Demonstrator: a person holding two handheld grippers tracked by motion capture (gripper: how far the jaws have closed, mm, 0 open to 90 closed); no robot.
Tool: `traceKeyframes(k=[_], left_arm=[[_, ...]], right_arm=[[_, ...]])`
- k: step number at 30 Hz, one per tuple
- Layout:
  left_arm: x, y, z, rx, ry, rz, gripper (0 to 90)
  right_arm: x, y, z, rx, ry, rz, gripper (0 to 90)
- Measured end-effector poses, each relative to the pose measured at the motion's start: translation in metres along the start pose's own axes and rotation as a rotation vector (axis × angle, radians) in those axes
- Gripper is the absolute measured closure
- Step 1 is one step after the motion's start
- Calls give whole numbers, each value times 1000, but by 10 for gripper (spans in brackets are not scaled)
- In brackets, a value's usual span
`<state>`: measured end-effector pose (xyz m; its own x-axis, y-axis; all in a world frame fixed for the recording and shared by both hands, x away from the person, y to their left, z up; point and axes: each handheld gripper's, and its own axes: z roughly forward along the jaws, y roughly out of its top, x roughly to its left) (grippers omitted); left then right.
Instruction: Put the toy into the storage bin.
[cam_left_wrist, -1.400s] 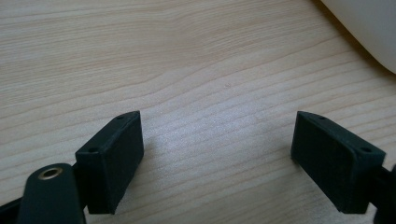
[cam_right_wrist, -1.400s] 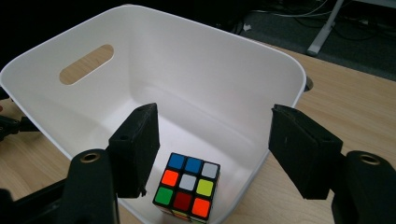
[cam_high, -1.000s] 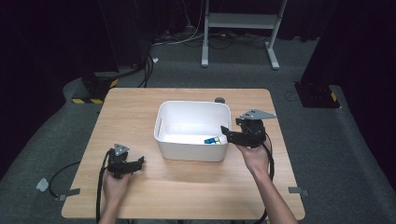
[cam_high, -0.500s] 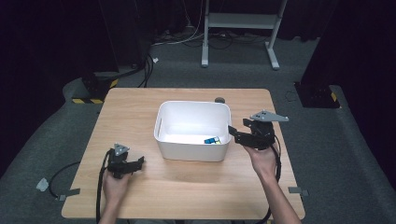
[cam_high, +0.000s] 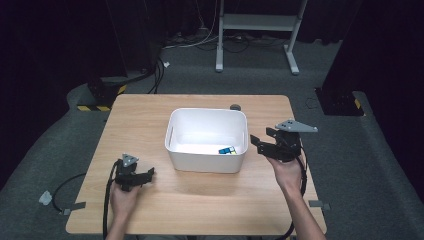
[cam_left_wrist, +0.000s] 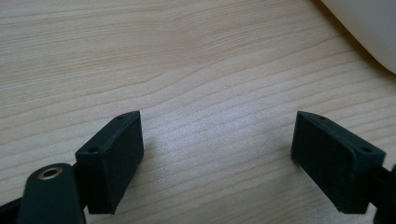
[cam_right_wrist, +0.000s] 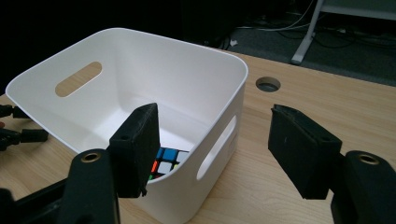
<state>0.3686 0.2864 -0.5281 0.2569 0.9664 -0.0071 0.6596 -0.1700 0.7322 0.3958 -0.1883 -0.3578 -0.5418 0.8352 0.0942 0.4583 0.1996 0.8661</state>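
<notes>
Right gripper (cam_high: 274, 142) is held above the table just off the right wall of the white bin (cam_high: 172, 135), jaws spread wide, nothing between them. Puzzle cube (cam_high: 227, 150) lies on the bin floor in the near-right corner, touching or nearly touching that wall. From the right gripper it lies to the left and down, past the rim (the handle slot (cam_right_wrist: 215, 147) sits between them). Cube has no long axis, so any approach angle works. Right hand is far nearer. Left gripper (cam_high: 141, 176) rests low on the table near the bin's front-left corner, also released and empty. No brand or readable writing anywhere; cube stickers are plain colours.
</notes>
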Motion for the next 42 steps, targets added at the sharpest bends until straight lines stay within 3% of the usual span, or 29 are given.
traceKeyframes(k=[42], left_arm=[[0, 0, 0, 0, 0, 0, 171]], right_arm=[[-17, -26, -32, -33, -29, 35, 341]])
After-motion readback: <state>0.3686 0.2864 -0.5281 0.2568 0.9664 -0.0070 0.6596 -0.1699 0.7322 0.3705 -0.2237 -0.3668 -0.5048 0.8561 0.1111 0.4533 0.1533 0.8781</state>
